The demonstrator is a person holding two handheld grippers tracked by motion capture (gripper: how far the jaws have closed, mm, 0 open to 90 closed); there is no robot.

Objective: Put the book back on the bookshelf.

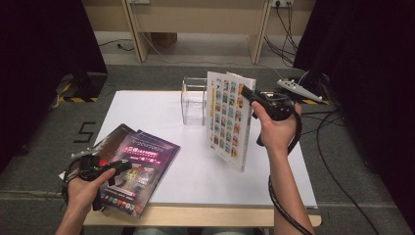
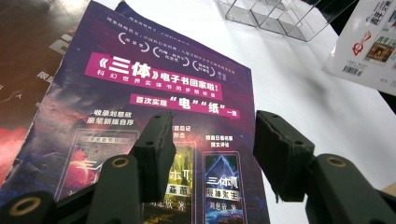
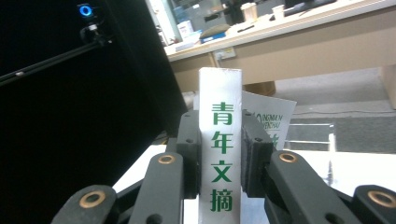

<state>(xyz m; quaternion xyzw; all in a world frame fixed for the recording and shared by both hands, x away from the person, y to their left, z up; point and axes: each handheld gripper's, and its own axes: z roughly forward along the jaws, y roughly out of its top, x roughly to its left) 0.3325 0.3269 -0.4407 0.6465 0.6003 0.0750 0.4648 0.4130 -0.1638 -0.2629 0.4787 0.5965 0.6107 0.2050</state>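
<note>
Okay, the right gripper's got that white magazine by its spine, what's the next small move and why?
Probably carry the white magazine a little toward the clear rack and line its lower edge up with a slot. The right gripper is shut on the spine and holds it upright above the table, just beside the rack. The left gripper, open, rests over the purple magazine, so that one can wait.
</note>
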